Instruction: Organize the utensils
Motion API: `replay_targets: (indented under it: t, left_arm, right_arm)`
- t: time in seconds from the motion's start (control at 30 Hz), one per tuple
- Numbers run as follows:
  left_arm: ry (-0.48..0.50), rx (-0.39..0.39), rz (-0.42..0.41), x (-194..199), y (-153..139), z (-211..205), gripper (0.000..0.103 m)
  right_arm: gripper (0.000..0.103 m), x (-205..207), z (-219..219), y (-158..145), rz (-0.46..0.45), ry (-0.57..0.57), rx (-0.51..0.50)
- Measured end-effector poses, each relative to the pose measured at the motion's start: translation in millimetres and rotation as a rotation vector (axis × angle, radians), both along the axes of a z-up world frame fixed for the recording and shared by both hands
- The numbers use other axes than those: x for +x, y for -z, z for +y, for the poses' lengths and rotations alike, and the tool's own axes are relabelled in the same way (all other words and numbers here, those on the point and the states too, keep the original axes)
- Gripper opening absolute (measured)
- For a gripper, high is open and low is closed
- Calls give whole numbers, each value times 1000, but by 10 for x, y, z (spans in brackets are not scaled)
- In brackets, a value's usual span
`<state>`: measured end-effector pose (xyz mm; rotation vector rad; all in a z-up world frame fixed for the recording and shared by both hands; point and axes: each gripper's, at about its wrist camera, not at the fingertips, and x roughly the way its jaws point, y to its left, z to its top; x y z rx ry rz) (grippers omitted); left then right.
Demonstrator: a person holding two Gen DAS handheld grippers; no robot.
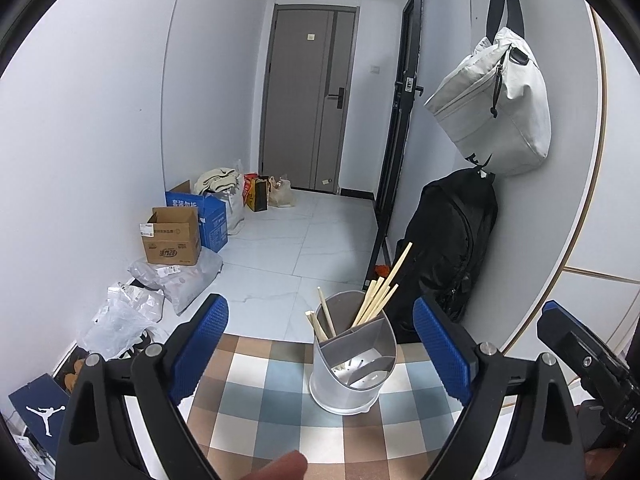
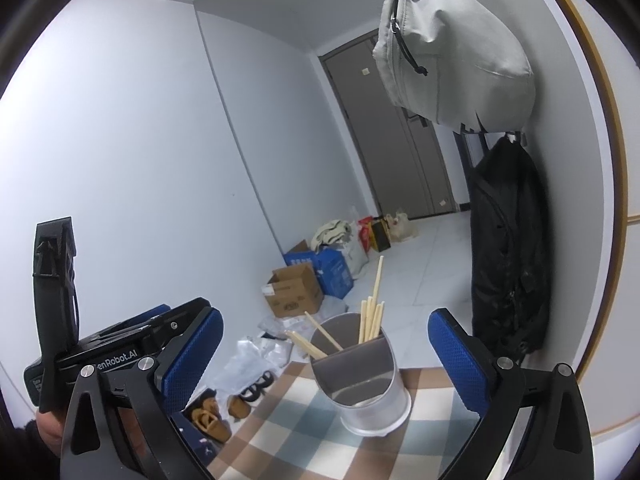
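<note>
Grey plastic, the utensil holder (image 1: 352, 364) stands upright on the checked cloth of the bench (image 1: 256, 392), near its far edge, with pale wooden chopsticks (image 1: 380, 292) leaning loosely in its rear compartments and the front one apparently empty. Both the left tongs (image 1: 320, 350) and the right tongs (image 2: 326, 356) stand wide apart with nothing between their blue pads, each held back short of the holder. My worry is that the light, top-heavy holder could tip or slide off the near-by edge if a pad nudges its rim or catches a protruding stick.
</note>
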<state>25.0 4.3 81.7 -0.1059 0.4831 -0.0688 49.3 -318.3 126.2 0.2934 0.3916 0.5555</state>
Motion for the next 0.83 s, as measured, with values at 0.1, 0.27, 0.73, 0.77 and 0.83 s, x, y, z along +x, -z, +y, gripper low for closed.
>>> replay_targets:
  t: [0.1, 0.27, 0.73, 0.77, 0.83]
  left_arm:
    - [5, 1, 2, -1, 5, -5, 91]
    - [3, -2, 10, 6, 18, -12, 91]
    - [5, 0, 16, 18, 61, -16, 91]
    - [10, 7, 13, 21, 74, -25, 91]
    - [10, 13, 13, 50, 106, -26, 91]
  right_arm:
    - [103, -3, 2, 1, -1, 0, -2]
    - [103, -7, 1, 3, -1, 0, -3]
    - [103, 26, -10, 28, 2, -6, -11]
    - [103, 34, -12, 36, 4, -7, -13]
    - [103, 45, -9, 56, 6, -7, -16]
